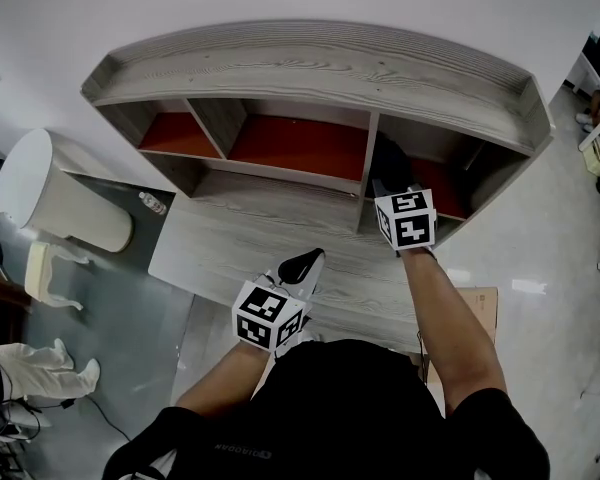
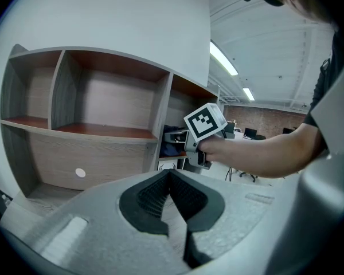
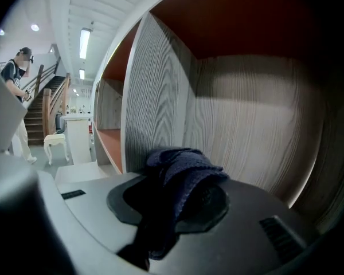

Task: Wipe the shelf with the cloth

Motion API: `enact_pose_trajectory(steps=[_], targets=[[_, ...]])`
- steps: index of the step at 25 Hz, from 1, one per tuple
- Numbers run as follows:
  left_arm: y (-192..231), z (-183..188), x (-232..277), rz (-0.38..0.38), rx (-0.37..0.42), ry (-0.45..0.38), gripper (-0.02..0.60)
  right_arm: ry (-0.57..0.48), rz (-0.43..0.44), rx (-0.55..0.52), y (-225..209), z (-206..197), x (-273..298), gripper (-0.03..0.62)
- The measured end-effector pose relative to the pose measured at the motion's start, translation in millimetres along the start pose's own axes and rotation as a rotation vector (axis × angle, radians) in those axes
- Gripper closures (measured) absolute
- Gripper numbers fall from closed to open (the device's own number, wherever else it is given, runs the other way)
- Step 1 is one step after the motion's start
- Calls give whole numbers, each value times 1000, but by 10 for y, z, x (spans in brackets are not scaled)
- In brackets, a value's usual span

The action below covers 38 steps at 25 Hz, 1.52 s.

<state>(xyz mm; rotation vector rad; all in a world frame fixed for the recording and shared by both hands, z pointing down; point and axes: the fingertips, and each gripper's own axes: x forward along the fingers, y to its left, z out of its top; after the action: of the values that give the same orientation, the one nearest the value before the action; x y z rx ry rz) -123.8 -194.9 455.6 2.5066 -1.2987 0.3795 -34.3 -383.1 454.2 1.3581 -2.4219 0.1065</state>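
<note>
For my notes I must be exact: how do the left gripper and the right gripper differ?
The right gripper is shut on a dark blue cloth; the left gripper is shut and empty. The right gripper reaches into the right compartment of the shelf; the left gripper hangs outside it, over the lower board. Both carry a marker cube.

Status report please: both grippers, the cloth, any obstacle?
Right gripper shut on cloth, inside shelf's right compartment. Left gripper shut, empty, over the desk. Nothing in the way.
</note>
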Motion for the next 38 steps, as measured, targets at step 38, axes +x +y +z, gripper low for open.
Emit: enact_pose_trajectory(steps=[38], targets=[[-207,28,228,-79,21,16,574,21,-141,164,-694,-421,-310,493]])
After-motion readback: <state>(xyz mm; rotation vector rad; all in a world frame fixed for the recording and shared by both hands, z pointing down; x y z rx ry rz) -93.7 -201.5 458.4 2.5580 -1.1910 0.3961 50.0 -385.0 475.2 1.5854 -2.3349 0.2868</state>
